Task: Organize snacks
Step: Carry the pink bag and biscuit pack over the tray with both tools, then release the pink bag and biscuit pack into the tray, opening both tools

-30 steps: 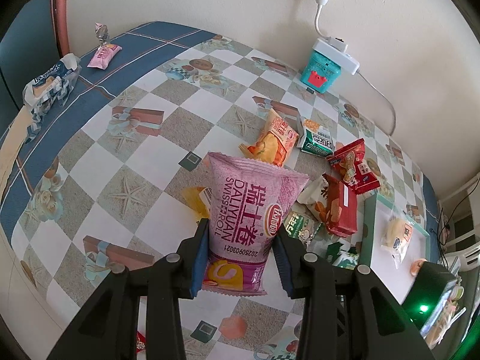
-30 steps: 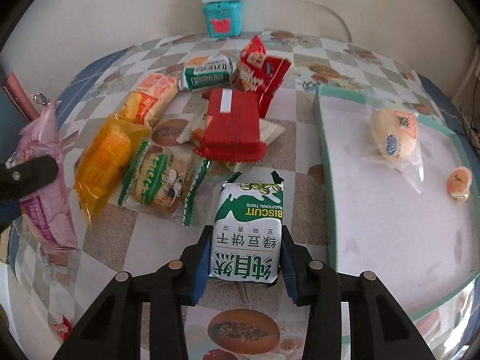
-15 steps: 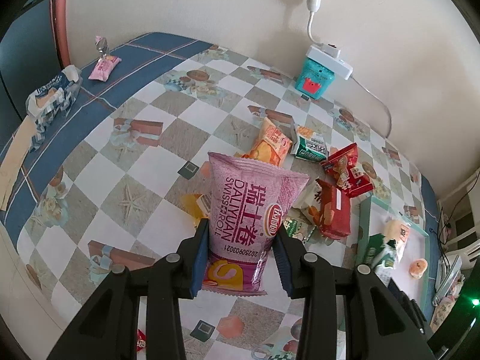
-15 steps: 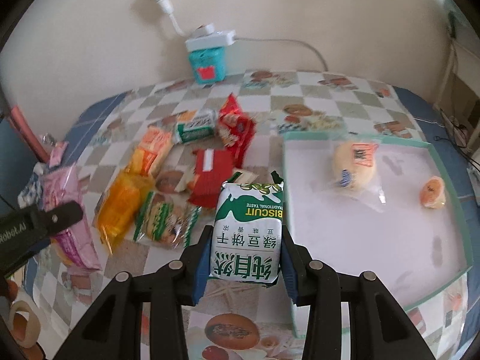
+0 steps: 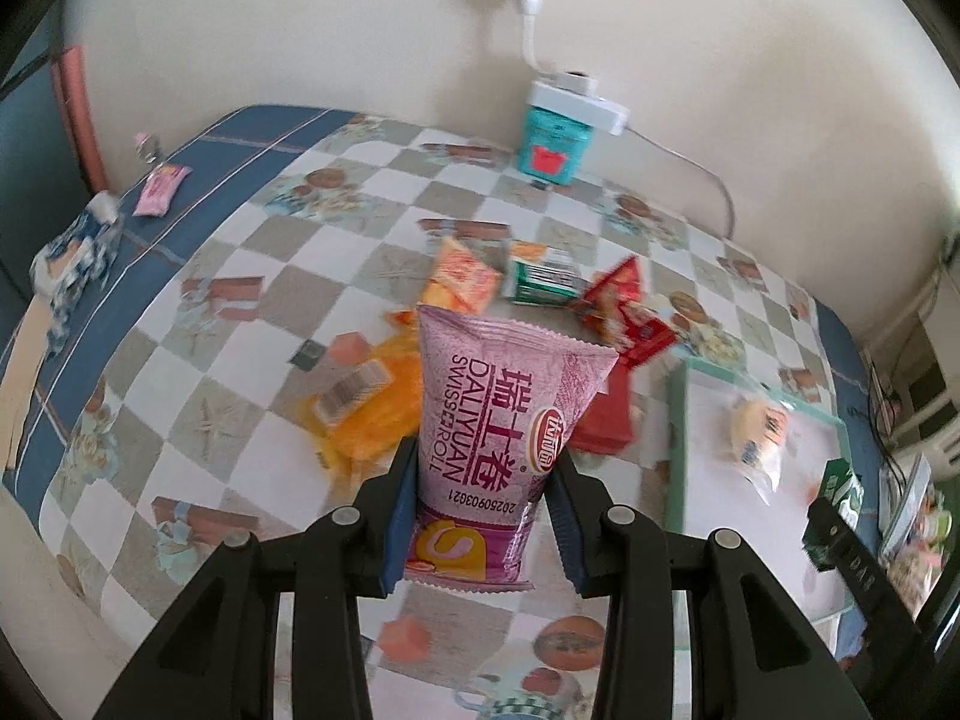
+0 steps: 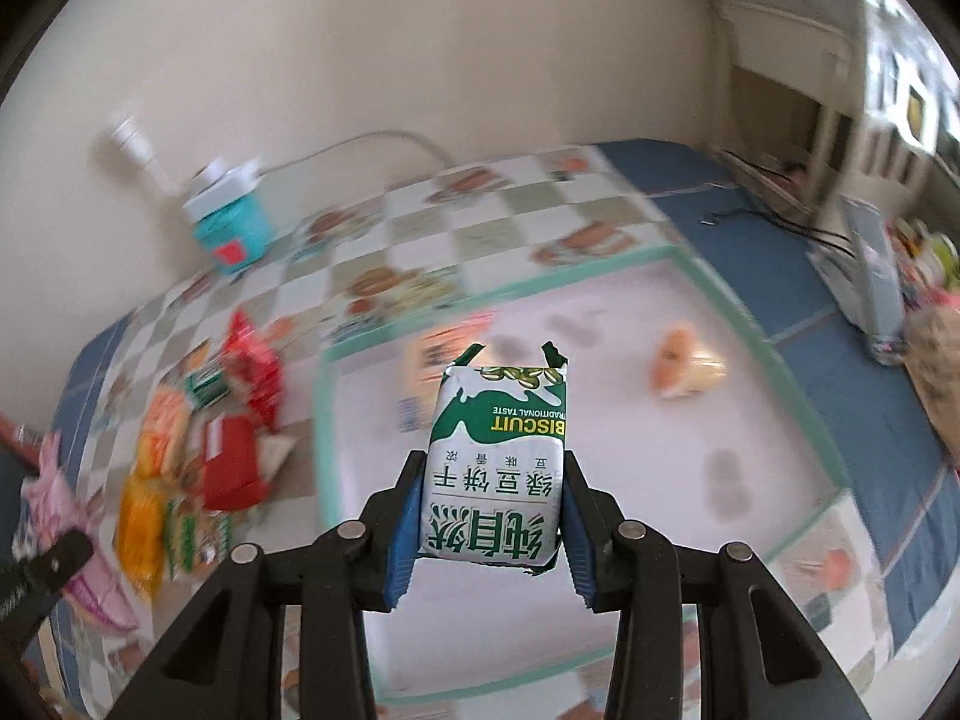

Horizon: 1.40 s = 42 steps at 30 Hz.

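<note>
Left wrist view is showing the left gripper clamping a pink swiss roll packet, holding it above the checkered tablecloth near an orange bag and red packets. Right wrist view is showing the right gripper squeezing a green biscuit pack, hanging over the white tray, where a wrapped bun is lying. A teal box is sitting by the wall.
</note>
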Each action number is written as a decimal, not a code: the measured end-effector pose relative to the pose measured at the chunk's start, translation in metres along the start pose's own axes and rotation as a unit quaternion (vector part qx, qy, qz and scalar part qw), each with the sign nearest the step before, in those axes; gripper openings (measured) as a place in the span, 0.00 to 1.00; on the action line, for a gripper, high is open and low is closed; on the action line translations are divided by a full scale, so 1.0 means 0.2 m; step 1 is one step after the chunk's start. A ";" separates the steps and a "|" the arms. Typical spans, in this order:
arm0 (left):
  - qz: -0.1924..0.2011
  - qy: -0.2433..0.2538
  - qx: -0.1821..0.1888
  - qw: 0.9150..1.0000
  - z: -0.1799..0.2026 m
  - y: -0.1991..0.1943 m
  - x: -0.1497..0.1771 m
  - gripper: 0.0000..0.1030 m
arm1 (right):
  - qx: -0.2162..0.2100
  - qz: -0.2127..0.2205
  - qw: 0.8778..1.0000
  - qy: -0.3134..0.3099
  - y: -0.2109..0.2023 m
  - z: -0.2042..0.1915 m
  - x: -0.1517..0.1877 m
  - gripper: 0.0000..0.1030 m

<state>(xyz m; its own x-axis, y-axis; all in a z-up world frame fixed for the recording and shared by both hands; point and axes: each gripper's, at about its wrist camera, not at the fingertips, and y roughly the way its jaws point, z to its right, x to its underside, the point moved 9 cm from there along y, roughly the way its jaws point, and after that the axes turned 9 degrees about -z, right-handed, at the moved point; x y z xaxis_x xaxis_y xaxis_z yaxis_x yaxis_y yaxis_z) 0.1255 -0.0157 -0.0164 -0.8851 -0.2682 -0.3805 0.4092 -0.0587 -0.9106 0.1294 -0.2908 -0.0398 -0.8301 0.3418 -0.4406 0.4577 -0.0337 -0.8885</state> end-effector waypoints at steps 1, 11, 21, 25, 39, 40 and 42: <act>0.000 0.010 0.001 1.000 0.04 0.00 0.00 0.41 | 0.003 0.000 1.000 0.013 0.00 0.05 -0.01 0.42; -0.003 0.093 0.024 0.995 0.45 0.00 0.10 0.41 | 0.042 0.004 0.995 0.093 -0.02 0.42 -0.05 0.42; -0.016 0.167 0.054 0.984 0.80 0.06 0.20 0.41 | 0.070 -0.004 0.988 0.137 -0.02 0.63 -0.05 0.42; -0.026 0.199 0.062 0.978 0.95 0.11 0.25 0.41 | 0.073 -0.012 0.987 0.144 0.01 0.66 -0.04 0.42; -0.034 0.199 0.085 0.976 1.01 0.22 0.26 0.83 | 0.073 -0.046 0.986 0.145 0.12 0.67 0.02 0.57; -0.033 0.194 0.077 0.977 0.99 0.22 0.25 0.86 | 0.075 -0.047 0.986 0.142 0.12 0.66 0.02 0.72; -0.040 0.181 0.063 0.981 0.95 0.25 0.24 0.89 | 0.076 -0.051 0.986 0.137 0.14 0.65 0.02 0.77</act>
<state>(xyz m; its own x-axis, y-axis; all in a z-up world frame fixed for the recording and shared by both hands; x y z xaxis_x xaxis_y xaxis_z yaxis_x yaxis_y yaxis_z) 0.1454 -0.2140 -0.0496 -0.9265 0.0994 -0.3628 0.3401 -0.1908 -0.9208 0.0967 -0.4122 -0.0825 -0.7428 0.5912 -0.3142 0.3052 -0.1188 -0.9449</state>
